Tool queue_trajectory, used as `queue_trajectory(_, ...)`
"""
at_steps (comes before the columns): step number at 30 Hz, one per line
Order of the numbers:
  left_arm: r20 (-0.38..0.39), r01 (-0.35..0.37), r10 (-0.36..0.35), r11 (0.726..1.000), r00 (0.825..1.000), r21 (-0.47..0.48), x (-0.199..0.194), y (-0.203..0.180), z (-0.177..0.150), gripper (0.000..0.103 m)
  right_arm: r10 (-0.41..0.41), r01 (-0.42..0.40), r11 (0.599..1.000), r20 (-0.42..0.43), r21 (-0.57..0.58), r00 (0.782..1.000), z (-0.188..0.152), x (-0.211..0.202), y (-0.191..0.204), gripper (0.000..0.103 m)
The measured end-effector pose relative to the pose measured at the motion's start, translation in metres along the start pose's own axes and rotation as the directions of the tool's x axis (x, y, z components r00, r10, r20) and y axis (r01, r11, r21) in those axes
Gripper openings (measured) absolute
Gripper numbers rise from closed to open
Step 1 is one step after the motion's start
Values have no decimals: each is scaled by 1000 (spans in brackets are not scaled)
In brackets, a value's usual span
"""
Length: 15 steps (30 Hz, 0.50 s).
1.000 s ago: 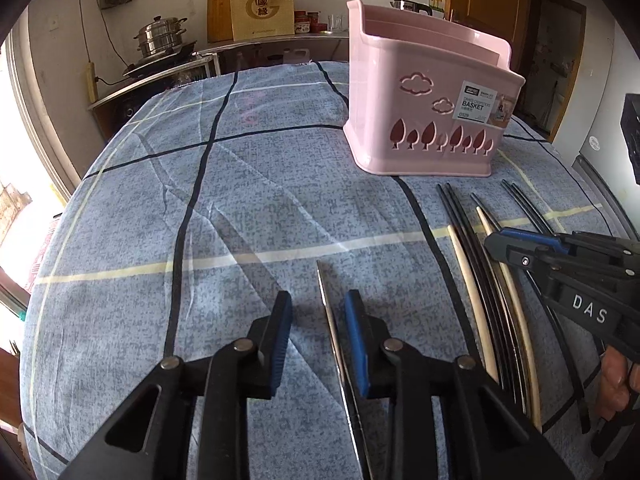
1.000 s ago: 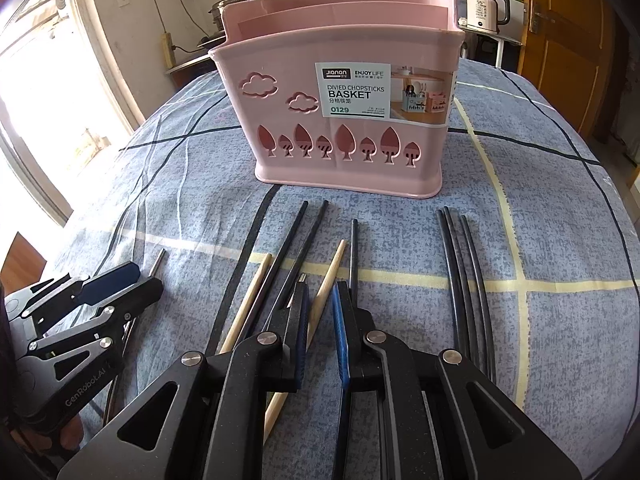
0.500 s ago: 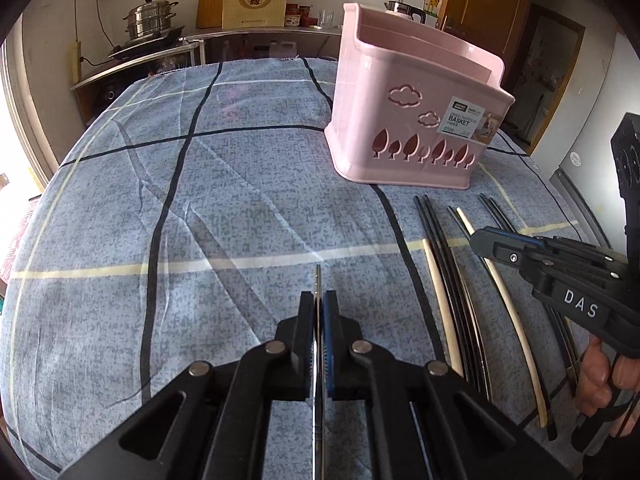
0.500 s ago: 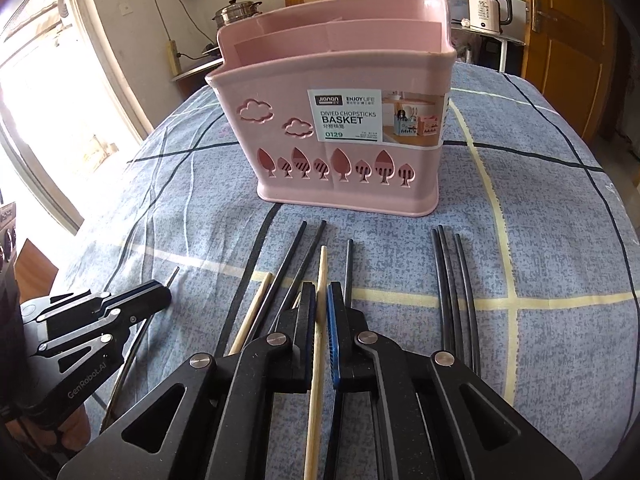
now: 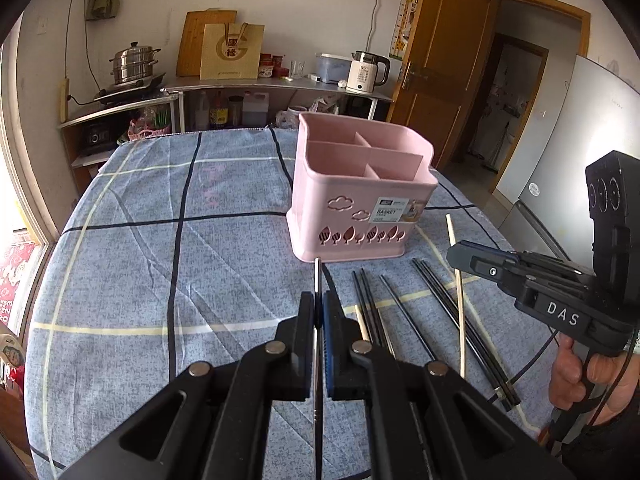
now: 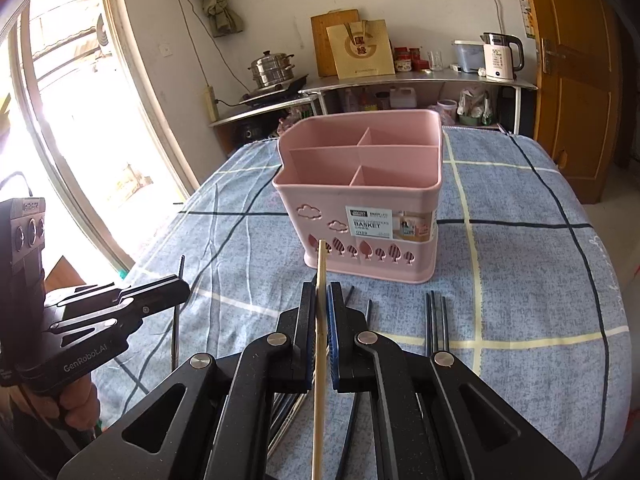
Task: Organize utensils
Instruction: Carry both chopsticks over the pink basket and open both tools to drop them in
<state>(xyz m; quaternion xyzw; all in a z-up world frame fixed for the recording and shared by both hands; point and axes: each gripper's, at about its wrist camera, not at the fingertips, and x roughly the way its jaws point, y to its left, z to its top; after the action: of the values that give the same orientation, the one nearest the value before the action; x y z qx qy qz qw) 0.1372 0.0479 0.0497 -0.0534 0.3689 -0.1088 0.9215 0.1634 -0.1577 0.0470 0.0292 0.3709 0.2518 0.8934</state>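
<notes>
A pink divided basket (image 5: 320,208) stands upright on the blue-grey tablecloth, its compartments showing nothing inside. My left gripper (image 5: 318,300) is shut on a thin silver metal chopstick (image 5: 317,276), held off the cloth and pointing toward the basket. My right gripper (image 6: 322,292) is shut on a pale wooden chopstick (image 6: 321,260), also raised, with the basket (image 6: 304,196) just beyond its tip. Several black chopsticks (image 5: 372,308) and one more wooden one lie in front of the basket. In the left wrist view the right gripper (image 5: 454,250) shows at the right edge.
Black chopsticks (image 6: 436,320) lie on the cloth to the right of my right gripper. Behind the table runs a counter with a steel pot (image 5: 134,64) and a kettle (image 5: 366,72). A wooden door (image 5: 444,80) and a fridge stand at the right.
Both grippers closed, the left on the metal chopstick and the right on the wooden one, then rose with them. The basket's open top has come into view.
</notes>
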Motion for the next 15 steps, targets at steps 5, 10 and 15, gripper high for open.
queue_trajectory(5,40,9,-9,1000,999,3,-19,-4,10,5,16,-14,1000,56,-21,998,7,-20,6,5)
queue_trajectory(10,78,15,-16,1000,997,14,-35,-12,20,5,29,-25,999,108,-33,994,12,-40,7,5)
queue_trajectory(15,103,18,-21,999,994,37,-42,-21,34,5,37,-30,998,156,-47,987,22,-49,2,5)
